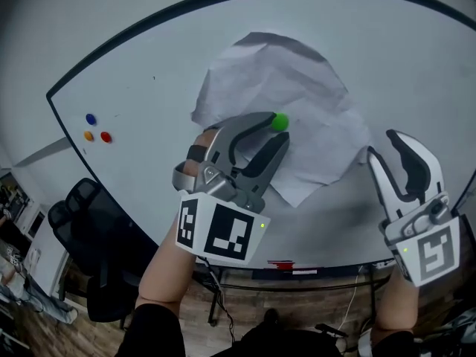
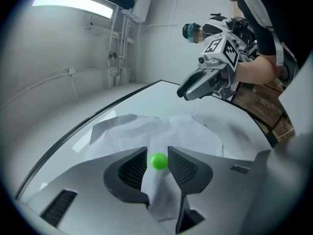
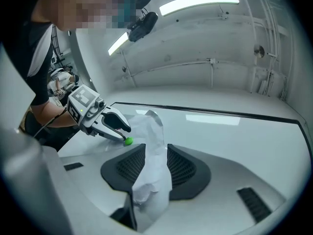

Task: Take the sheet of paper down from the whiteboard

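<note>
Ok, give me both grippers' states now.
Left gripper: open, green magnet between its fingers, not pinched.
Right gripper: open, sheet of paper showing between its fingers, not clamped.

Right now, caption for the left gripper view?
Left claw open around the green magnet sitting on the crumpled paper on the whiteboard.

Paper (image 1: 275, 80) partly behind left gripper (image 1: 280, 127), whiteboard (image 1: 149, 73) cropped right

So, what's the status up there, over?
Left gripper open, straddling the green magnet. Right gripper open, paper edge between its jaws. Paper crumpled, still on the whiteboard. Magnet is what pins it.
</note>
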Demonstrator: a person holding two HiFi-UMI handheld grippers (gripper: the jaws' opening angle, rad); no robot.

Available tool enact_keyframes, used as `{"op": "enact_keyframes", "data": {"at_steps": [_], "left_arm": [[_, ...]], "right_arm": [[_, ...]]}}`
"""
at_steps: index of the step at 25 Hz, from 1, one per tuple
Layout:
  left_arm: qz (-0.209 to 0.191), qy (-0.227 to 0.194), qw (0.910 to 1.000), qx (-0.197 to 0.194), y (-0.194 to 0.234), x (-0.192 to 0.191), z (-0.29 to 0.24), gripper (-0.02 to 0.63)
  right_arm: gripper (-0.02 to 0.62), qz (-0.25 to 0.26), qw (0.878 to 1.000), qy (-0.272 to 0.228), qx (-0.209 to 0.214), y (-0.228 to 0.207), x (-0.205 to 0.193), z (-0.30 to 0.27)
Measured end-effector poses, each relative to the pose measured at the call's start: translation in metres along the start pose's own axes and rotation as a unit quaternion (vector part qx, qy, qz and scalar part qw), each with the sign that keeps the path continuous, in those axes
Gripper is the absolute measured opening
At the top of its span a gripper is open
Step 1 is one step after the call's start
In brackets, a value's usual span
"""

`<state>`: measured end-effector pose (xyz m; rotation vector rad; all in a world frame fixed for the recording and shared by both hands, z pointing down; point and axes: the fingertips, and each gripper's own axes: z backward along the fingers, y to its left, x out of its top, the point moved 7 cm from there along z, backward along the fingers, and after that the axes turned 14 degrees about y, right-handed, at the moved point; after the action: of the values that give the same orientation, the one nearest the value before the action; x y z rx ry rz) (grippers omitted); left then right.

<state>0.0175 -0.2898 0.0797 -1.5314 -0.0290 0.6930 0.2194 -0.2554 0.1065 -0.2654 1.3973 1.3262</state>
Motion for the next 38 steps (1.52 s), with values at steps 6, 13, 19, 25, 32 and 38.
{"op": "enact_keyframes", "data": {"at_steps": [6,13,19,25,32,38], "left_arm": [[-0.021,0.031,0.9993,-0.007,-0.002,0.005,-0.012,0.164],[-0.027,0.045,0.9986,0.0,-0.005,0.005,-0.022,0.164],[-0.026,0.05,0.9983,0.014,-0.004,0.004,-0.024,0.144],[-0.023,0.048,0.9984,0.017,-0.006,0.004,-0.025,0.135],[-0.028,0.047,0.9982,0.023,-0.007,0.005,-0.024,0.135],[-0.025,0.046,0.9983,0.025,-0.008,0.005,-0.025,0.133]], "right_arm": [[0.13,-0.033,0.999,-0.002,-0.018,0.003,0.003,0.006],[0.13,-0.044,0.999,0.031,-0.008,0.0,-0.018,0.007],[0.155,-0.095,0.993,0.064,0.003,-0.001,-0.043,0.001],[0.172,-0.112,0.99,0.09,0.002,0.0,-0.056,-0.011],[0.172,-0.122,0.987,0.104,0.001,0.001,-0.06,-0.022],[0.172,-0.113,0.988,0.105,-0.003,0.003,-0.058,-0.028]]}}
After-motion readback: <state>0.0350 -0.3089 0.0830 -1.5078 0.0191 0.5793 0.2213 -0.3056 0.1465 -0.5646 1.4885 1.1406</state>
